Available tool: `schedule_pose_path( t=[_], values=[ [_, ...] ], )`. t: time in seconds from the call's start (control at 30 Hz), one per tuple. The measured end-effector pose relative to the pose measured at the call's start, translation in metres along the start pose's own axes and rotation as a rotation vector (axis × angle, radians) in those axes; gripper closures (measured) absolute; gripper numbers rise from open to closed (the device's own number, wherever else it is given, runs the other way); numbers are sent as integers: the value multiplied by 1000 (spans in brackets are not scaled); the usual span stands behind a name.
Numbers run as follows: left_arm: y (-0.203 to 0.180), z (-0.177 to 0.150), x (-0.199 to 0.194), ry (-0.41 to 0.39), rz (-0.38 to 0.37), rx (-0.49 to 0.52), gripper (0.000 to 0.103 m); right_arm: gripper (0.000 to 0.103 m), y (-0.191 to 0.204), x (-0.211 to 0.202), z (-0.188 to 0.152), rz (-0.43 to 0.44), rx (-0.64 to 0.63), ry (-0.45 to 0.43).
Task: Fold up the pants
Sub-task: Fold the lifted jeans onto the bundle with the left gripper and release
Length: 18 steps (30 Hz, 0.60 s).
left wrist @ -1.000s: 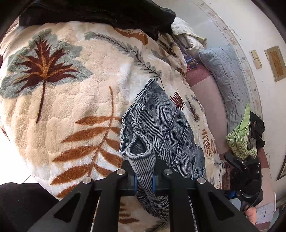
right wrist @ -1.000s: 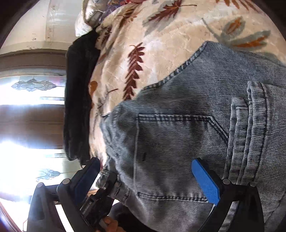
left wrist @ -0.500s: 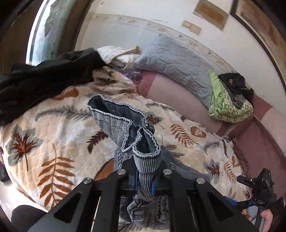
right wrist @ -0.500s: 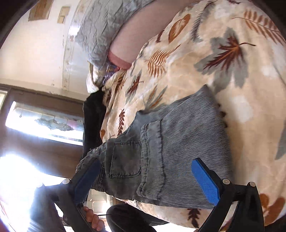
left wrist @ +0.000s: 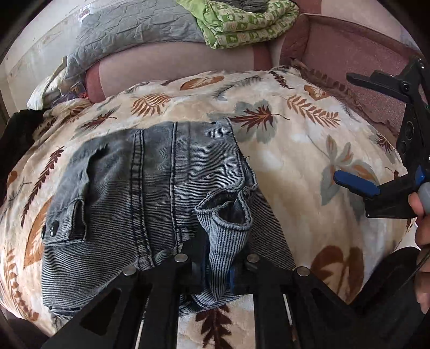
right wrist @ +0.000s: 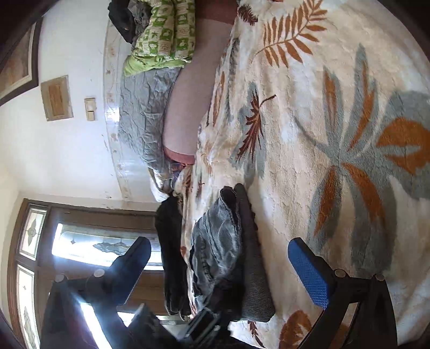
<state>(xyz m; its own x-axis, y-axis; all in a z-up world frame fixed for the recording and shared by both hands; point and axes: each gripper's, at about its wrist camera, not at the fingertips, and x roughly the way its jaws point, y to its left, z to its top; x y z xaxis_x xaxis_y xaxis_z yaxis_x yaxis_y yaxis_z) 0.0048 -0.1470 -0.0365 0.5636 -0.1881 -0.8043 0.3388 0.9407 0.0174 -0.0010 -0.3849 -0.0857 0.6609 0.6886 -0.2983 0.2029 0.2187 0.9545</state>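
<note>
The grey-blue denim pants [left wrist: 150,198] lie folded on a cream leaf-print blanket [left wrist: 295,150]. My left gripper [left wrist: 219,268] is shut on a bunched hem of the pants at the near edge, holding it over the folded stack. My right gripper [right wrist: 217,271] is open and empty, held above the blanket to the right of the pants; it also shows in the left wrist view [left wrist: 376,185]. The pants also show in the right wrist view [right wrist: 220,255] as a low pile.
A black garment [right wrist: 169,255] lies at the blanket's far left edge. A grey quilted pillow [left wrist: 134,29] and a green patterned cloth [left wrist: 236,24] sit at the back by the wall. Pink bedding [left wrist: 349,53] lies behind the blanket.
My left gripper carried the held hem over and down onto the pants, laying them into a folded stack. My right gripper moved away to the right, off the pants.
</note>
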Motion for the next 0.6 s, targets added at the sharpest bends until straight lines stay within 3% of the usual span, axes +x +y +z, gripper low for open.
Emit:
schedule_pose_path(
  t=[0.03,0.1,0.23,0.33,0.43,0.53,0.6],
  values=[
    [3,5,-6,15,-47,-19,80,0,0,-1,1,12,-3,-2],
    [9,10,-19,43,-157,-56,48,0,-4,-3,4,25,14,-6],
    [20,10,-68,-60,-230,-91,43,0,0,-6,2,15,-8,-16],
    [47,3,-101,-171,-209,-134,38,0,14,-9,-4,-29,-84,-23],
    [94,-8,-114,-242,-86,-227,32,0,40,-5,-21,-3,-133,27],
    [138,-15,-94,-192,-27,-330,31,0,78,19,-45,60,-181,147],
    [157,-19,-77,-160,-34,-380,31,0,96,40,-58,84,-195,204]
  ],
)
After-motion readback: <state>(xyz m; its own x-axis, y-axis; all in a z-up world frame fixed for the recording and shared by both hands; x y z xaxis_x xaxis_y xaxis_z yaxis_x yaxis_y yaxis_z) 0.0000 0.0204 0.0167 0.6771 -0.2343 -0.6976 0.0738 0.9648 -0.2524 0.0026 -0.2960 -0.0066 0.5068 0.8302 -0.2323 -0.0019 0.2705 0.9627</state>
